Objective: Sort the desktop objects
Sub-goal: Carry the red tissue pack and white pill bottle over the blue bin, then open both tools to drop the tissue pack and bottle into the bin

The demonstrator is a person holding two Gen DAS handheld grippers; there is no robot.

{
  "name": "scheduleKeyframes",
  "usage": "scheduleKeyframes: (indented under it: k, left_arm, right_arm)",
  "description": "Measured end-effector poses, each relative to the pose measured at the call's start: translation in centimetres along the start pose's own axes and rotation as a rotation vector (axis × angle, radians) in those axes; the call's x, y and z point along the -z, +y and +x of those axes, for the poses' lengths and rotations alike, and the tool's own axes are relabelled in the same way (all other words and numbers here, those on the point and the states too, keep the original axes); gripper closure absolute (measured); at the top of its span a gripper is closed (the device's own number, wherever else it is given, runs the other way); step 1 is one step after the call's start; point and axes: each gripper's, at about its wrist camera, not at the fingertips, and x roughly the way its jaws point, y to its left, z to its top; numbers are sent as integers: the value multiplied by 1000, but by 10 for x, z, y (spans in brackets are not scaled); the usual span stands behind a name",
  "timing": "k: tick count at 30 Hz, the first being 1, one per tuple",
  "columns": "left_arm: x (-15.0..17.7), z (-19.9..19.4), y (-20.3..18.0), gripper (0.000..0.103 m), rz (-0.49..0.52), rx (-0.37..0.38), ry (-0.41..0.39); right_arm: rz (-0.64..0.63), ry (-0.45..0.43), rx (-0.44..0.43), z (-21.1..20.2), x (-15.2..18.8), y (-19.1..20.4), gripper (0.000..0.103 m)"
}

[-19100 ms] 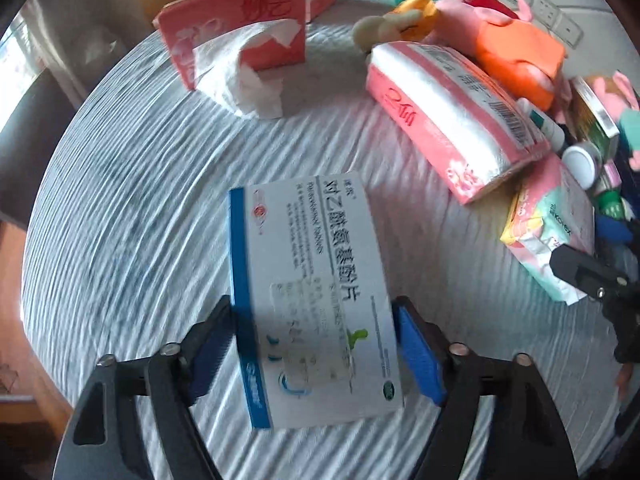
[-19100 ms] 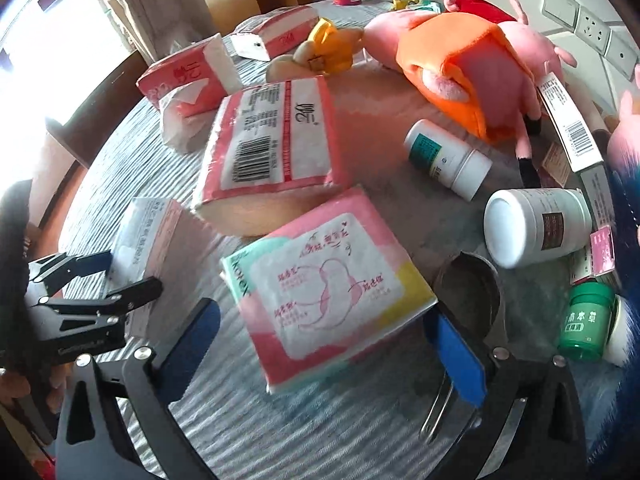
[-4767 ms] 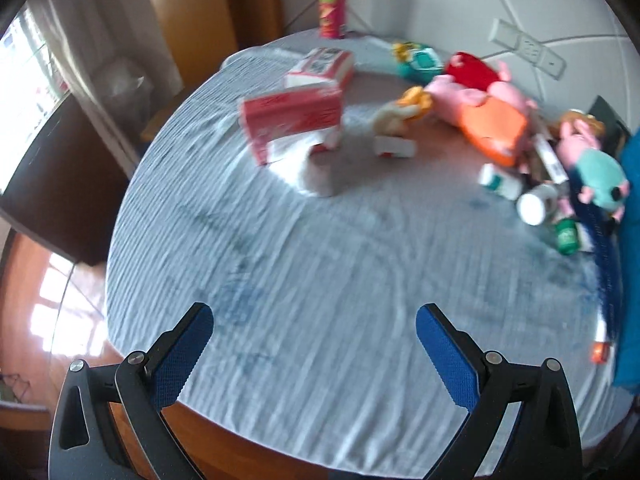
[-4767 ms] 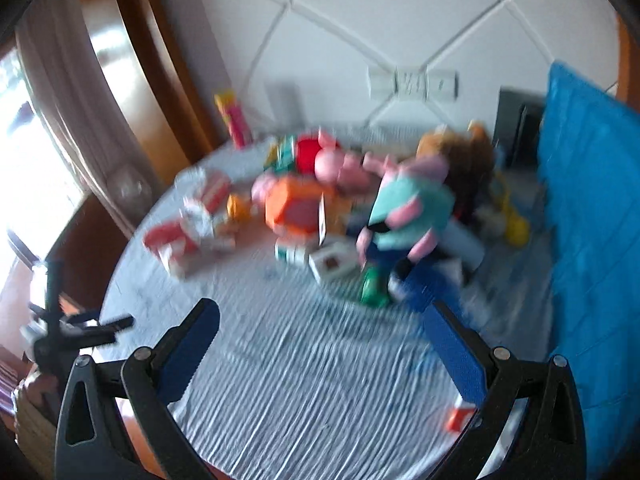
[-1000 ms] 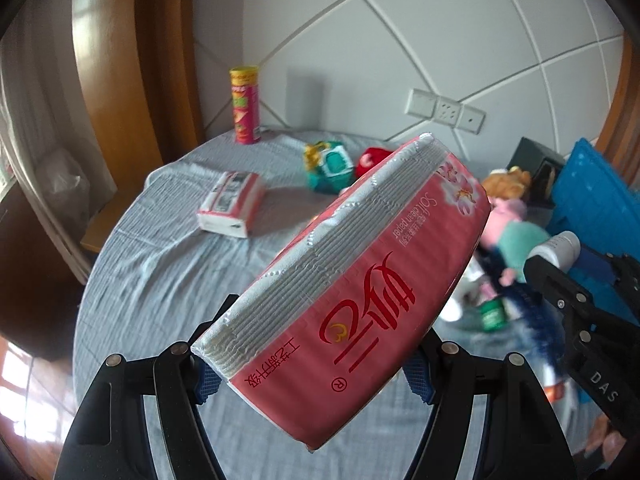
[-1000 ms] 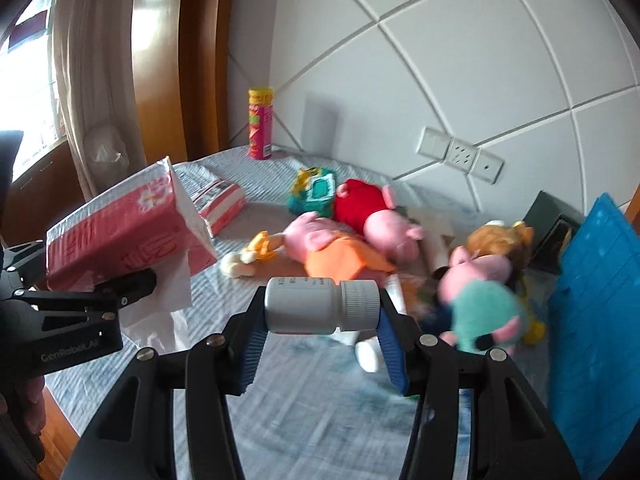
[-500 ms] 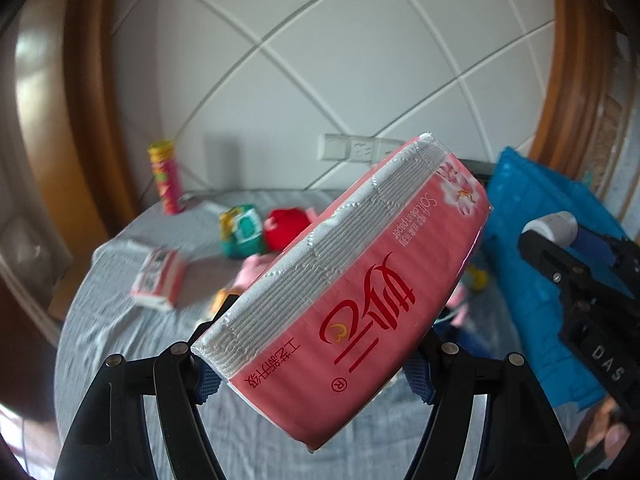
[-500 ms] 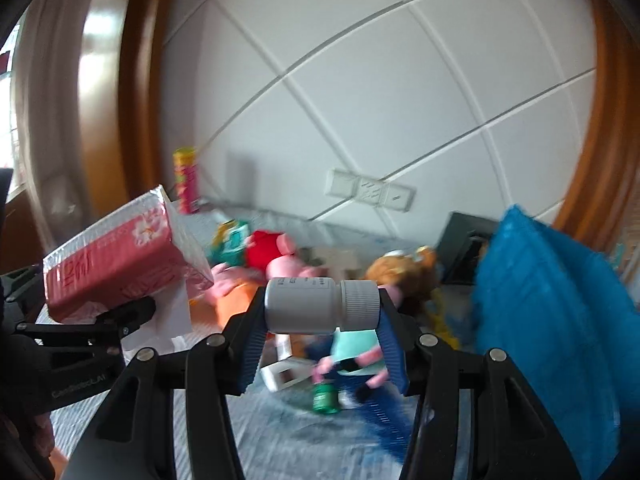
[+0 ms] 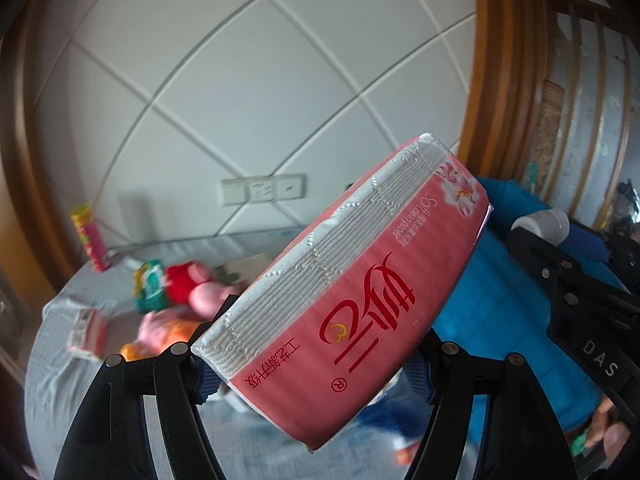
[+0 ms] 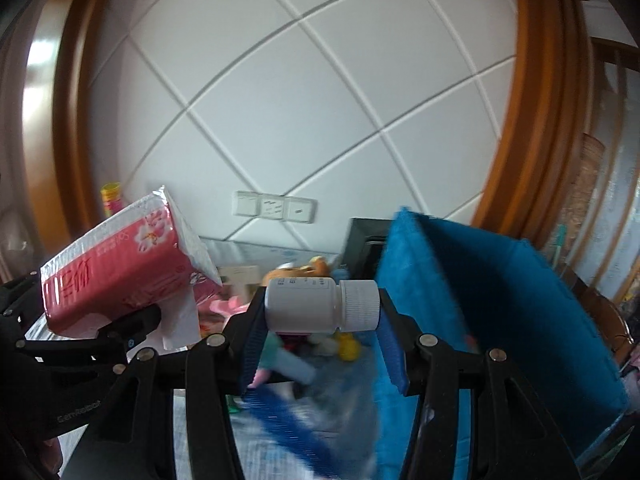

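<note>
My left gripper [image 9: 314, 372] is shut on a pink tissue pack [image 9: 352, 300] and holds it tilted, high above the table. The pack also shows at the left of the right wrist view [image 10: 120, 264] with a tissue hanging from it. My right gripper [image 10: 322, 344] is shut on a white pill bottle [image 10: 320, 305], held sideways with its cap to the right. The bottle's cap [image 9: 546, 222] shows at the right of the left wrist view. Both are raised near a blue fabric bin [image 10: 500, 312].
Plush toys [image 9: 188, 284], a small tissue pack [image 9: 86, 334] and a red snack tube [image 9: 90, 240] lie on the grey-clothed round table [image 9: 52, 380]. A white panelled wall with sockets [image 10: 274, 206] stands behind. The blue bin [image 9: 492, 300] stands at the right.
Both grippers have swung right and tilted up with their loads. The blue bin has come closer and larger in both views; the toys have slid left and down.
</note>
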Motion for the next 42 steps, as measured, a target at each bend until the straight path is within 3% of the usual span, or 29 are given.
scheduleKeyframes:
  k: [7,11,15,19,24,30,32,36,37,38,40,42]
  left_arm:
    - [-41,11,-143,31,23,56,-55]
    - [-55,17,-221,31,64,59,-57]
    - [-60,35,-296,31,148,79,0]
    - [-44,70,-343,31,213,68,119]
    - [-26,93,-361,31,226,53,190]
    - [-24,94,-361,29,216,49,186]
    - [-25,93,-360,25,211,53,182]
    - [-30,86,-354,3,204,61,155]
    - [-31,85,-353,0,202,64,151]
    - [-31,83,-351,0,200,66,145]
    - [-31,78,-346,0,194,66,138]
    - [-30,75,-340,0,185,62,134]
  right_arm:
    - [17,-43,59,-18,-6,-146,53]
    - [39,4,81,-17,3,-233,53]
    - [59,99,107,5,26,-310,53]
    - [52,210,100,30,58,-351,53]
    - [62,257,71,47,81,-376,53]
    - [60,276,54,60,88,-383,53]
    - [62,275,44,60,90,-384,53]
    - [78,279,43,59,93,-386,53]
    - [83,278,44,58,93,-386,45]
    - [88,278,45,58,94,-386,22]
    - [99,278,46,57,96,-386,0]
    - [110,277,47,56,97,-386,0]
